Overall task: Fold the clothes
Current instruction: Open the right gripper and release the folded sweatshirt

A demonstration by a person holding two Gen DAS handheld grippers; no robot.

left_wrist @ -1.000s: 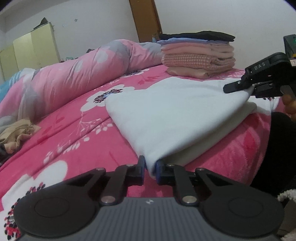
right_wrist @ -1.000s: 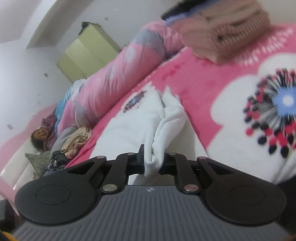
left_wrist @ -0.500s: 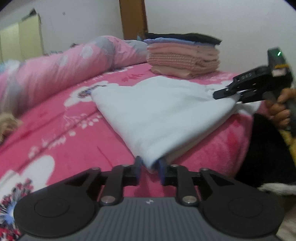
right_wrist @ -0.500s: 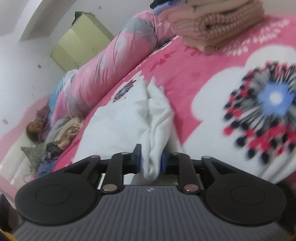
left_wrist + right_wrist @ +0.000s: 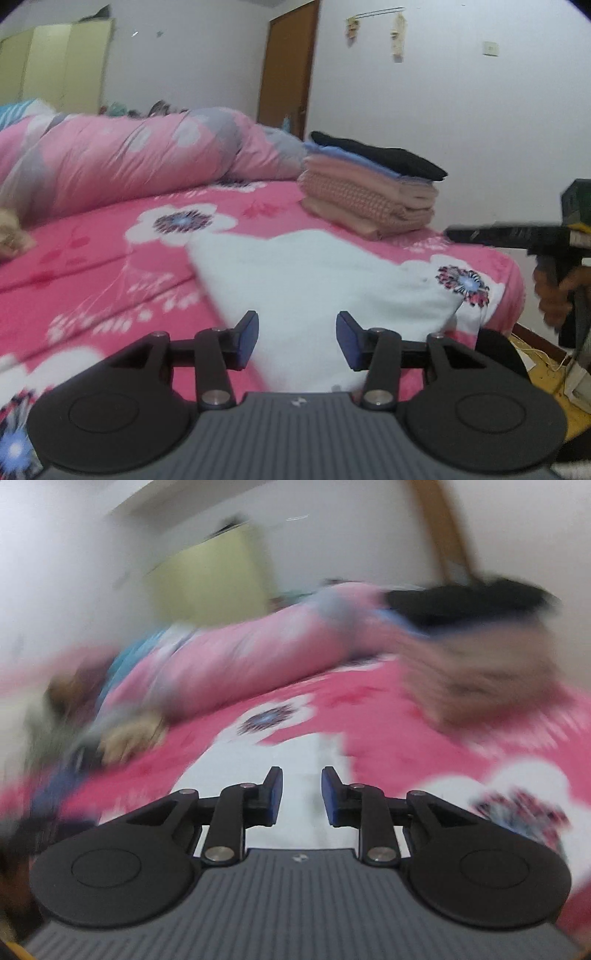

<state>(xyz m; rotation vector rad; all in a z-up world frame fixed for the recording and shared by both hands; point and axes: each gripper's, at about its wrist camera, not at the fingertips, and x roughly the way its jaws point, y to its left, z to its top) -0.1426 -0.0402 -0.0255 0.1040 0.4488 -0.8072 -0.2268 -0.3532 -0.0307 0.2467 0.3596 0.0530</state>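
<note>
I am holding my left gripper (image 5: 295, 338) above the near edge of the white garment (image 5: 325, 280), and its jaws are opening; nothing is between the pads, the cloth is lying below and beyond them. My right gripper (image 5: 302, 794) is also free of the cloth. Its jaws are standing a little apart and are closing at this moment, with no fabric pinched, only the white garment showing behind the gap. The right view is very blurred, so I cannot tell the small details there.

The white garment is lying folded on the pink flowered bedspread (image 5: 92, 280), close to the near corner of the bed. The stack of folded clothes (image 5: 369, 188) is sitting just behind it, towards the wall, and the rolled pink quilt (image 5: 147, 151) is lying further back.

I am judging that this fold is finished and the garment is waiting to go onto the stack. What is worrying me: the garment is close to the bed edge, so a careless push may be sliding it off. If I am gripping only the top layer when I lift it, the fold may be opening again. Also the stack is tall and soft; placing the garment off centre may be tipping it.
</note>
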